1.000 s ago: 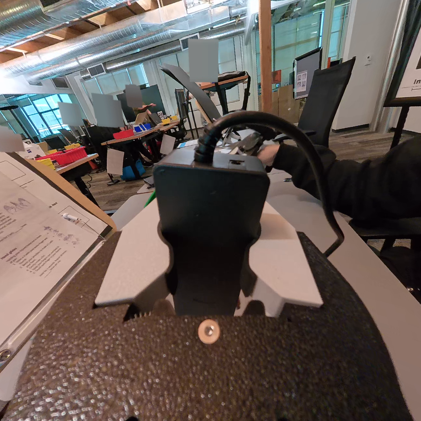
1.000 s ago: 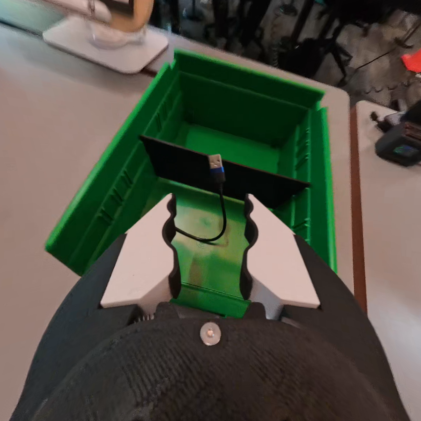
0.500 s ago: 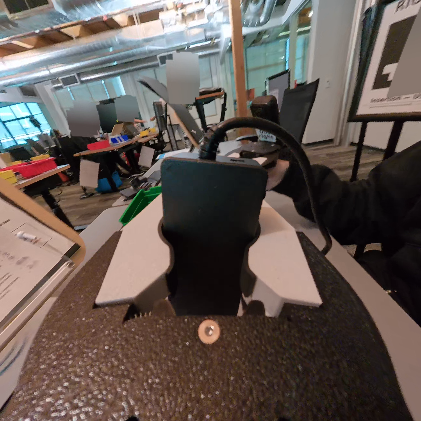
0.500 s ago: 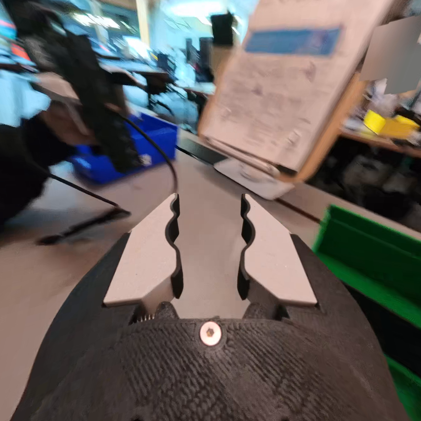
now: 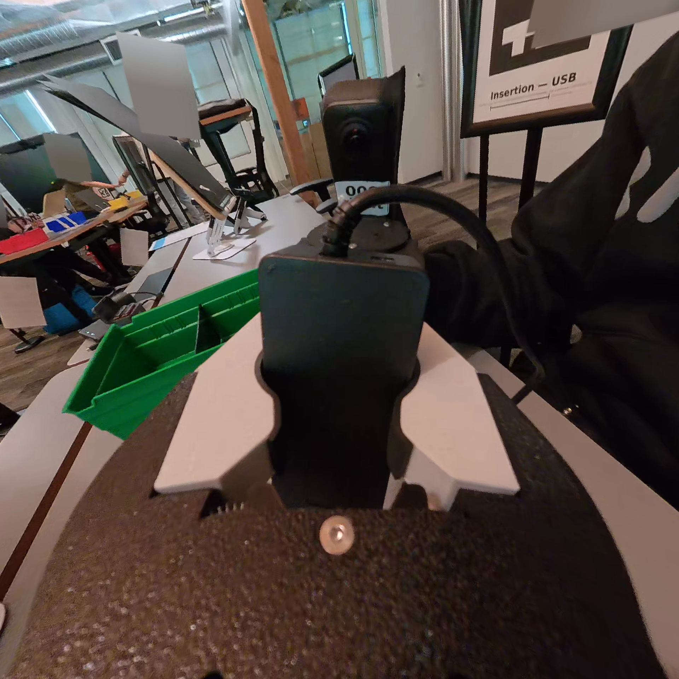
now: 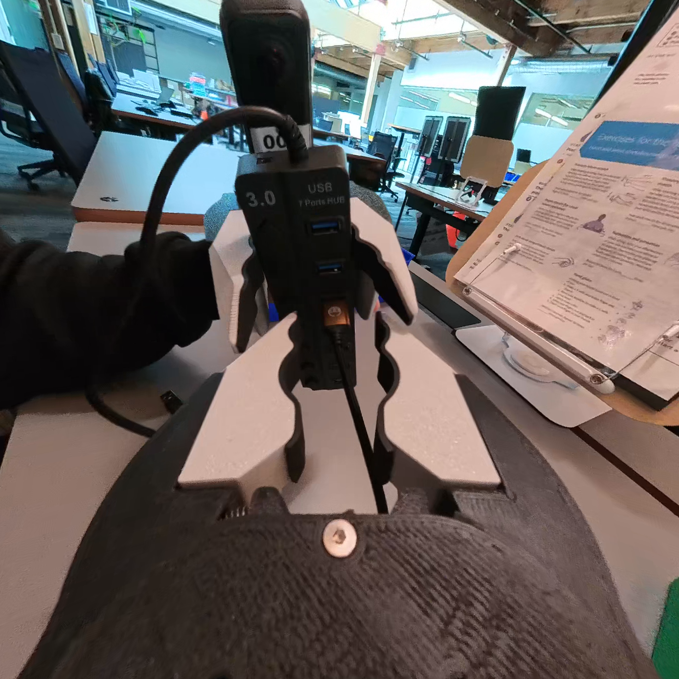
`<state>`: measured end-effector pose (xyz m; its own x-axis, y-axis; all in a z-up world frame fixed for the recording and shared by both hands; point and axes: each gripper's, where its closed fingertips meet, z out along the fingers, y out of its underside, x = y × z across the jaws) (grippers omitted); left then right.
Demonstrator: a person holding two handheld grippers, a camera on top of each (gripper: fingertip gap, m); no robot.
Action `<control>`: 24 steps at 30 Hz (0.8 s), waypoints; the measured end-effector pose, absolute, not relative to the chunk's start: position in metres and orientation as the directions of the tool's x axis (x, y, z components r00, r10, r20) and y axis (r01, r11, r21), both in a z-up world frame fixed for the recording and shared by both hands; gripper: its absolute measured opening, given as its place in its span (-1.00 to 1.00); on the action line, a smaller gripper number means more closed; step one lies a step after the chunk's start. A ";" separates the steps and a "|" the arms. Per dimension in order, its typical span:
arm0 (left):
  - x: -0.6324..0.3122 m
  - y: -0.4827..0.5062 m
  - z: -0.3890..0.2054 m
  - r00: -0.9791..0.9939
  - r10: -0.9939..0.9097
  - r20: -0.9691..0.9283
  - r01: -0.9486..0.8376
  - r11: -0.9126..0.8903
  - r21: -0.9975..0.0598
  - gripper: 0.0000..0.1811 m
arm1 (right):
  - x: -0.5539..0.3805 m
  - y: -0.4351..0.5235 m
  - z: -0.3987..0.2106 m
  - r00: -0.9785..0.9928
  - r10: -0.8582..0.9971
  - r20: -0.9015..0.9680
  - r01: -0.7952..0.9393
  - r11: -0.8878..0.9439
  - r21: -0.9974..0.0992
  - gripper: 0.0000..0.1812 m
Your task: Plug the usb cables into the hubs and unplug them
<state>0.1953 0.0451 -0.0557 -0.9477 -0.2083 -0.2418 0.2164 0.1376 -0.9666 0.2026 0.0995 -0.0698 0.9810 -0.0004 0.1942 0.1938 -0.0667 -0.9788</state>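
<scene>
My left gripper (image 5: 341,352) is shut on a black USB hub (image 5: 341,312), held upright with its back to the left wrist view. The right wrist view shows the hub's (image 6: 294,227) port face, gripped at its sides by the left gripper's fingers (image 6: 224,279). An orange USB plug (image 6: 335,312) sits in the third port, and its black cable (image 6: 362,433) runs down between my right gripper's fingers. My right gripper (image 6: 336,330) is open, its tips on either side of the hub's lower end. The hub's own cable (image 6: 165,205) loops left and ends in a loose plug (image 6: 171,398) on the table.
A green divided bin (image 5: 158,352) stands to the left of the hub. A document stand with a printed page (image 6: 573,257) stands at the right of the right wrist view. A person's black sleeve (image 5: 588,294) is to the right, and a framed sign on an easel (image 5: 532,73) stands behind.
My right gripper swung away from the green bin, where a blue-tipped cable lay, and now faces the hub, still open. My left gripper turned right, still holding the hub.
</scene>
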 end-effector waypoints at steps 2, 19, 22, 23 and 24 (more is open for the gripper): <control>0.197 0.041 -0.055 -0.943 -0.219 -0.249 0.224 0.133 -0.965 -0.30 | 0.204 0.100 -0.070 0.981 -0.011 0.192 0.191 -0.060 -0.980 -0.72; 0.201 0.051 -0.079 -0.944 -0.208 -0.257 0.213 0.212 -0.954 -0.31 | 0.204 0.094 -0.074 0.988 0.046 0.146 0.151 -0.115 -0.982 -0.86; 0.201 0.055 -0.078 -0.941 -0.214 -0.263 0.225 0.186 -0.957 -0.29 | 0.205 0.088 -0.067 0.992 0.054 0.117 0.121 -0.079 -0.990 -0.86; 0.201 0.055 -0.078 -0.944 -0.210 -0.254 0.218 0.182 -0.959 -0.31 | 0.205 0.088 -0.067 0.992 0.060 0.114 0.119 -0.079 -0.990 -0.86; 0.202 0.055 -0.079 -0.943 -0.214 -0.257 0.218 0.188 -0.958 -0.31 | 0.205 0.088 -0.067 0.992 0.055 0.115 0.120 -0.080 -0.990 -0.86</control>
